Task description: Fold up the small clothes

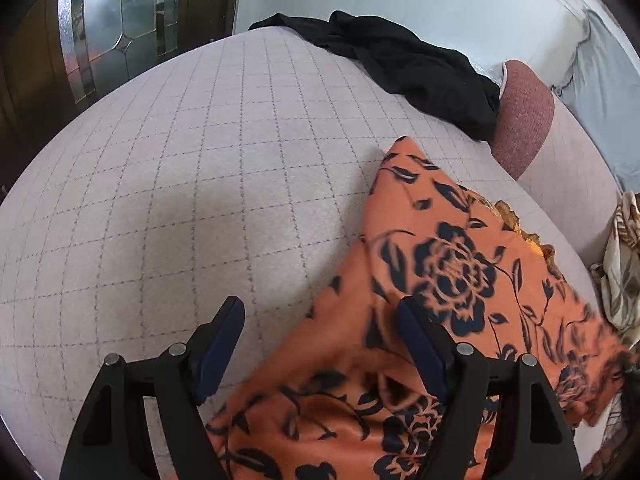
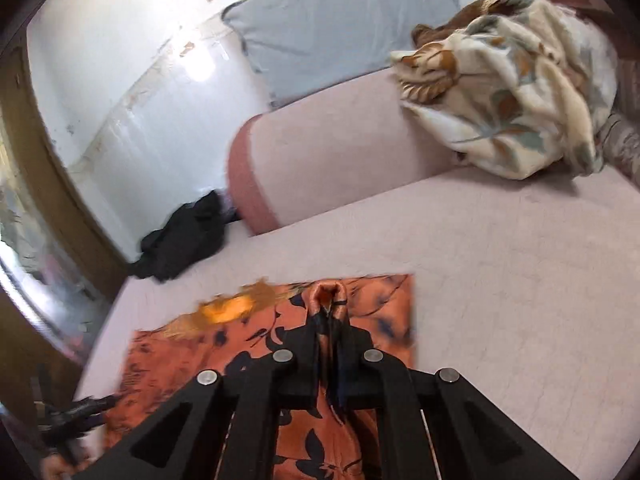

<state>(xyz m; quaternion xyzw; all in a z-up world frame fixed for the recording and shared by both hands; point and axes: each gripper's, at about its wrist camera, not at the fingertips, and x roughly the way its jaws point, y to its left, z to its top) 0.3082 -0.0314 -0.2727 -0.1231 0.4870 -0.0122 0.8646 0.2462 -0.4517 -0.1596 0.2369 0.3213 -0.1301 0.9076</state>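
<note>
Left wrist view first: my left gripper point(image 1: 320, 344) hangs with its jaws apart over the near edge of the orange floral cloth point(image 1: 452, 280), pressing on nothing. I see the cloth lying spread across the checked bed cover point(image 1: 180, 200), one corner pointing away, and no finished fold that I can make out, so I judge the folding barely begun. Beyond it lie a black garment point(image 1: 404, 68) against a pink bolster point(image 1: 524, 116).

Right wrist view: my right gripper point(image 2: 330, 336) is clamped on a pinched ridge of that orange cloth, a tuft of it poking out past the fingertips. Blur hides the cloth's left edge. A cream leaf-print bundle point(image 2: 516, 92) sits well apart on the bolster; nothing blocks the open cover beside the cloth.
</note>
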